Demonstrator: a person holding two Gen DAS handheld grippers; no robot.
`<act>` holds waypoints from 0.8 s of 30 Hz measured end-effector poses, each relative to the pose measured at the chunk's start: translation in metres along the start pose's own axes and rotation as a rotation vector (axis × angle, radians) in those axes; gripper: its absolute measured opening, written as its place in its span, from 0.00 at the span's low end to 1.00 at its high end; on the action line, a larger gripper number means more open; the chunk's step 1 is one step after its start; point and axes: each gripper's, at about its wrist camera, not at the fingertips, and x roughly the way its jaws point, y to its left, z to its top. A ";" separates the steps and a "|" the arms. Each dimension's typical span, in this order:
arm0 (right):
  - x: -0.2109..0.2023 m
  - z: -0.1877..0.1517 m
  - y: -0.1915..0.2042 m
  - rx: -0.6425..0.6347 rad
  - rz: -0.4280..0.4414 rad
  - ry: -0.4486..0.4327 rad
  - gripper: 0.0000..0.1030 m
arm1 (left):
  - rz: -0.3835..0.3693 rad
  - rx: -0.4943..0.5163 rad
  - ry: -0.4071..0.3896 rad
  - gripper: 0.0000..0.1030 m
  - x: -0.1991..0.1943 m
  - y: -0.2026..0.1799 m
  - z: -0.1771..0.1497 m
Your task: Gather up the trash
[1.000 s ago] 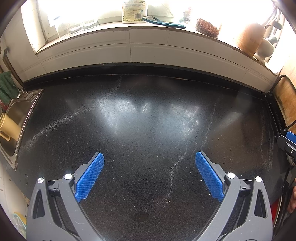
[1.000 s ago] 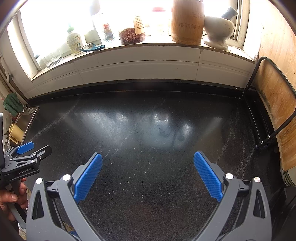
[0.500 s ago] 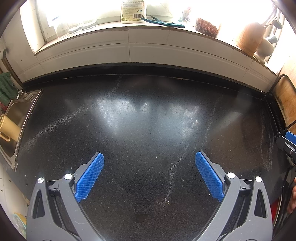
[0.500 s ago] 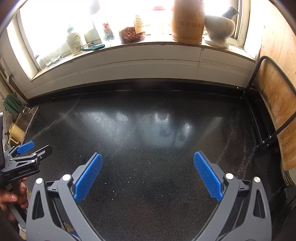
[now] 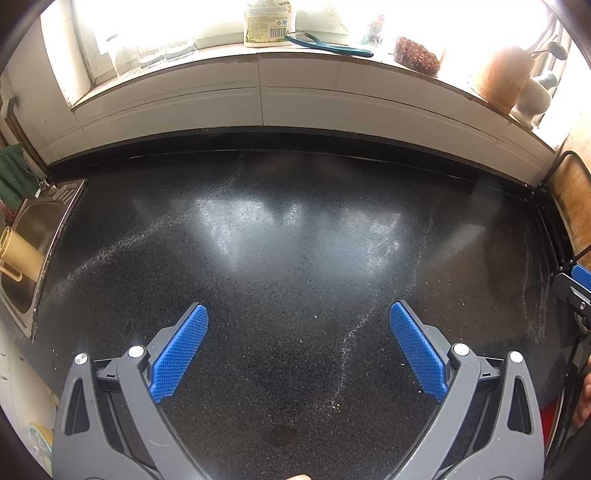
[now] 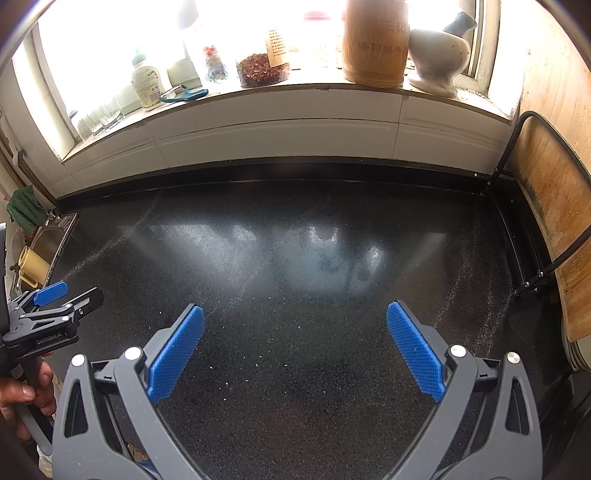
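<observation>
I'm over a dark speckled countertop (image 5: pixel 295 240) below a sunlit windowsill (image 6: pixel 295 92). My left gripper (image 5: pixel 297 317) and right gripper (image 6: pixel 295 317) hover side by side, jaws spread wide, empty. Trash: only scattered white crumbs (image 6: pixel 258 364) on the stone.

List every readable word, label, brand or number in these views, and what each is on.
"GenRobot.AI": on the left gripper body, right wrist view.
Chinese characters on the bamboo canister: visible, not reliably readable.
Bottle label and barcode: too small.
Paper label on the chili jar: too small.
</observation>
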 end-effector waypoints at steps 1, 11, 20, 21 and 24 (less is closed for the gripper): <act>0.000 0.000 0.000 0.000 0.000 0.000 0.93 | -0.002 -0.001 0.000 0.93 0.000 0.000 0.000; 0.002 0.002 -0.002 0.008 0.001 0.001 0.93 | -0.003 0.017 -0.001 0.93 0.001 -0.003 0.002; 0.005 0.002 -0.003 0.011 0.003 0.001 0.93 | -0.010 0.027 -0.021 0.93 -0.001 -0.005 0.002; 0.005 0.002 -0.004 0.011 0.004 0.003 0.93 | -0.011 0.030 -0.020 0.93 0.000 -0.005 0.002; 0.008 0.002 -0.005 0.013 0.003 0.006 0.93 | 0.002 0.031 -0.004 0.93 0.006 -0.003 0.004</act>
